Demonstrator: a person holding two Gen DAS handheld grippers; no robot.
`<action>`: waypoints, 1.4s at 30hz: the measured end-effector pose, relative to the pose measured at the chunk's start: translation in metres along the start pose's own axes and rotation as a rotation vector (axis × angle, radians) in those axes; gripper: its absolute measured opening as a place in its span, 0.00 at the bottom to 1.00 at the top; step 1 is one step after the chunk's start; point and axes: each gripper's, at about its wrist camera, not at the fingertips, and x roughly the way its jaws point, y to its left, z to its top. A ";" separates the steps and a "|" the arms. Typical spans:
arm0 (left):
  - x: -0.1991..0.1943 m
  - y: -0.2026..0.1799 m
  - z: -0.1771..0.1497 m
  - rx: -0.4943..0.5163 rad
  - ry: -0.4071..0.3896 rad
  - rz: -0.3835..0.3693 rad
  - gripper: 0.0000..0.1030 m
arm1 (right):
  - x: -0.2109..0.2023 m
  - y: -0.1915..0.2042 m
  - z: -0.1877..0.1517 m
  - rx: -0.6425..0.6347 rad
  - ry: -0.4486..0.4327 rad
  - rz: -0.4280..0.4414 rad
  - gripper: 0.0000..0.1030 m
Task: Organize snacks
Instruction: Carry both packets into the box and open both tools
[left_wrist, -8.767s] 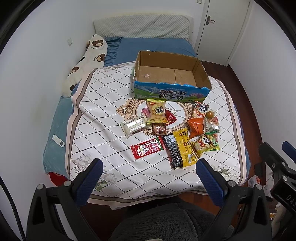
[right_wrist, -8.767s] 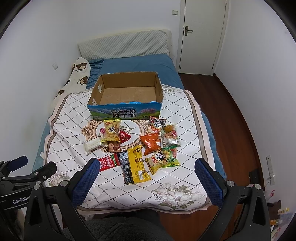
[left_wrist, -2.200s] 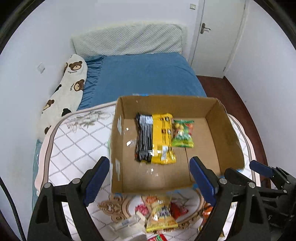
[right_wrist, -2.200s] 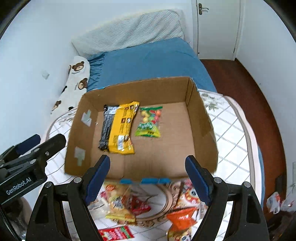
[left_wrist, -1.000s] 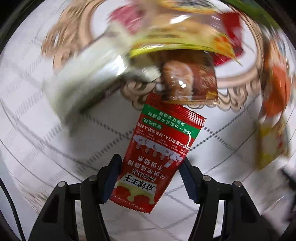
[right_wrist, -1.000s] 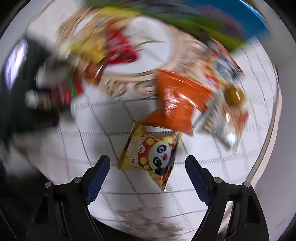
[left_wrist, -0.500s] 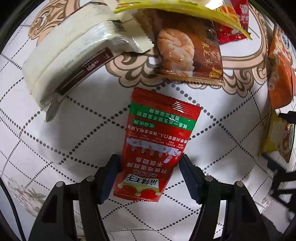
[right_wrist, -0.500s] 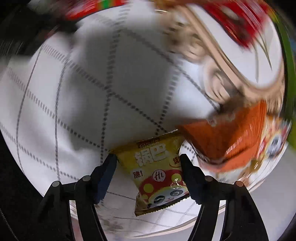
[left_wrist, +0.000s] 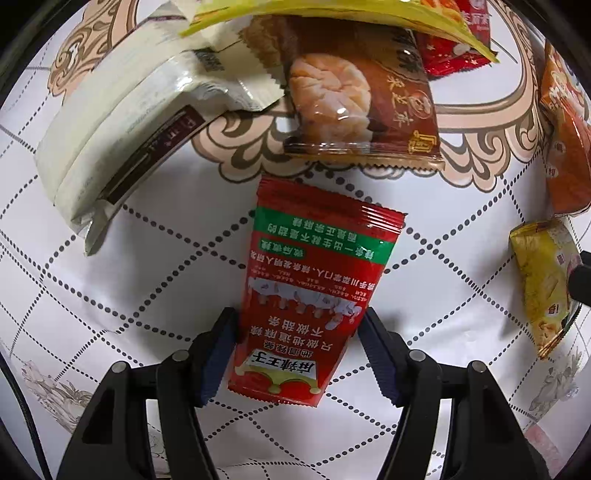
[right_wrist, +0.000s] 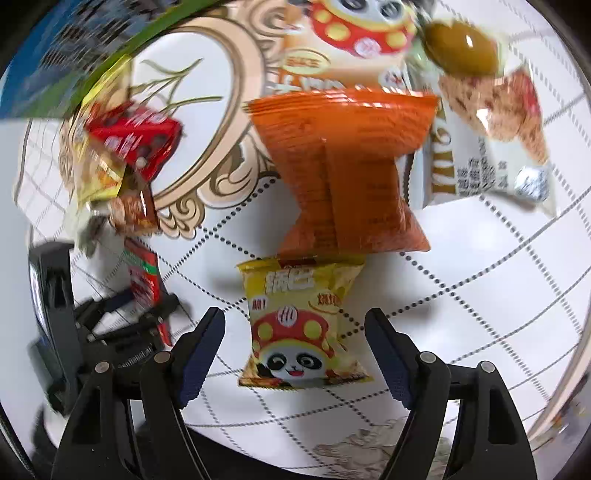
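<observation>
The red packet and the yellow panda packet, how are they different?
The red packet is long and flat with a green band; the yellow panda packet is shorter, puffier and shows a cartoon panda. The left gripper has its pads right against the red packet's edges; the right gripper stands wider, with gaps beside the yellow panda packet. Both lie on the white patterned cloth, each between a gripper's jaws.

**A patterned bedcover**

The white cover (left_wrist: 110, 266) carries a dotted diamond grid. A tan and brown scrolled medallion (left_wrist: 236, 162) sits at its middle, with pale flower prints (right_wrist: 373, 446) near the edge. The right wrist view is partly blurred.
</observation>
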 end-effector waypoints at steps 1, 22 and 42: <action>-0.003 -0.003 0.000 -0.006 -0.010 0.000 0.54 | -0.001 0.001 -0.002 -0.025 -0.004 -0.016 0.78; -0.027 -0.050 0.002 -0.059 -0.034 -0.083 0.42 | 0.060 0.029 -0.046 -0.127 0.052 -0.148 0.47; -0.264 -0.051 0.041 -0.013 -0.420 -0.258 0.41 | -0.149 0.101 -0.018 -0.111 -0.409 0.109 0.45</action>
